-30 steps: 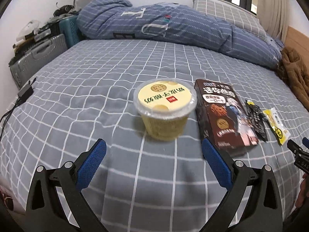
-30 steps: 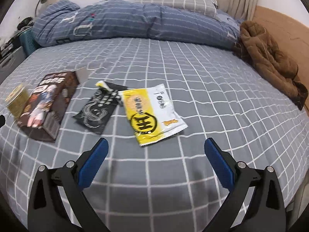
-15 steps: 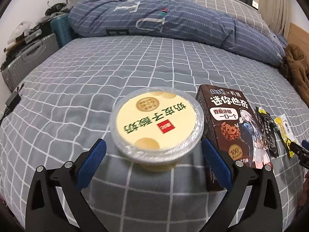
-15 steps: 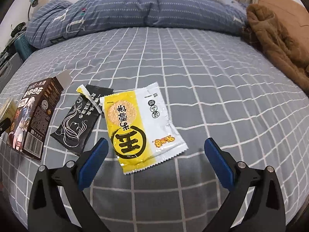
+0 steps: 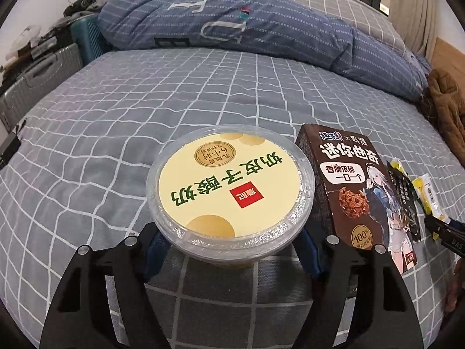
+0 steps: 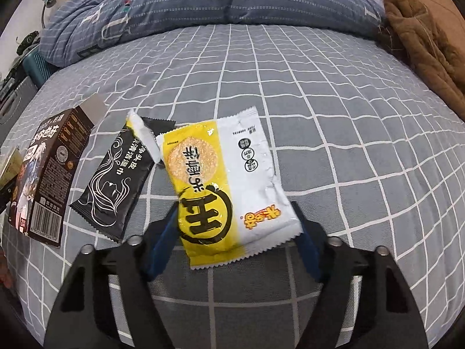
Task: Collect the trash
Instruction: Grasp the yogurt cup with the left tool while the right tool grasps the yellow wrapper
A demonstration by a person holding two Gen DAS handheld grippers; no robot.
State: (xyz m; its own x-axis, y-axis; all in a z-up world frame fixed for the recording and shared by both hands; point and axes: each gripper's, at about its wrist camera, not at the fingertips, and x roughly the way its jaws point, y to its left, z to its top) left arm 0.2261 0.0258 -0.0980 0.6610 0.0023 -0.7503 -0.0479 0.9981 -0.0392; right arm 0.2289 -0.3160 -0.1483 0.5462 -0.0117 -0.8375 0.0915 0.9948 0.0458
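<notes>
Between the left gripper's [image 5: 231,248] fingers sits the yogurt cup [image 5: 229,187], jaws just closed in against its sides. Between the right gripper's [image 6: 237,240] fingers lies the yellow-and-white wrapper [image 6: 223,183] on the bed [image 6: 334,133], jaws just narrowed onto its edges.

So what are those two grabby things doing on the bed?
A person is picking up trash from the bed with a gripper in each hand. The left gripper has just been closing around the yogurt cup, which sits between its fingers. The right gripper has just been closing on the yellow and white snack wrapper. A brown cookie box and a black wipe packet lie between them, not yet picked up.
</notes>
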